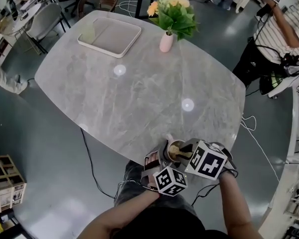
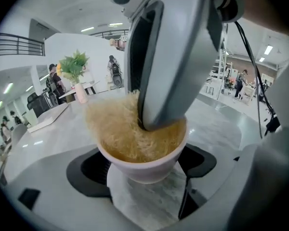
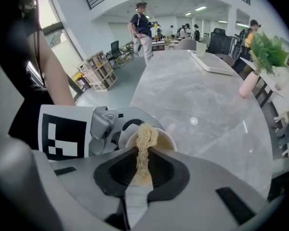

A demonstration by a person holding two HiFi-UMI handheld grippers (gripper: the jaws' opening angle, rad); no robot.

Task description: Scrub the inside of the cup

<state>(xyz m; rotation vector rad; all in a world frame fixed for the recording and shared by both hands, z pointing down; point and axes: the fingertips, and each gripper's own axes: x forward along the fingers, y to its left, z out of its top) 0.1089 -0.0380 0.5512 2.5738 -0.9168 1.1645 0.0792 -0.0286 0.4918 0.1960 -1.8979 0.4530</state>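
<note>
On one grey stone-look table (image 1: 139, 93), seen from the head view, sit one white tray (image 1: 112, 38) toward 11 o'clock and one pink vase (image 1: 166, 42) of flowers toward 12 o'clock. One pale cup (image 1: 175, 149) is at the 6 o'clock edge.

Two grippers meet at that cup. The left gripper (image 2: 145, 163) is clamped on the cup's outer wall, one dark pad at 9 o'clock and one at 3 o'clock, with the mouth facing up. The right gripper (image 3: 143, 153) is closed down to a narrow slit on one straw-coloured fibre scrubber (image 3: 145, 136), and its tip dips into the cup's mouth from 12 o'clock in the left gripper view. The scrubber's fibres fill most of the cup's inside and spill over the rim at 10 o'clock.

Marker cubes cover most of both grippers from above. The cup's base is hidden, so whether it touches the table cannot be told.
</note>
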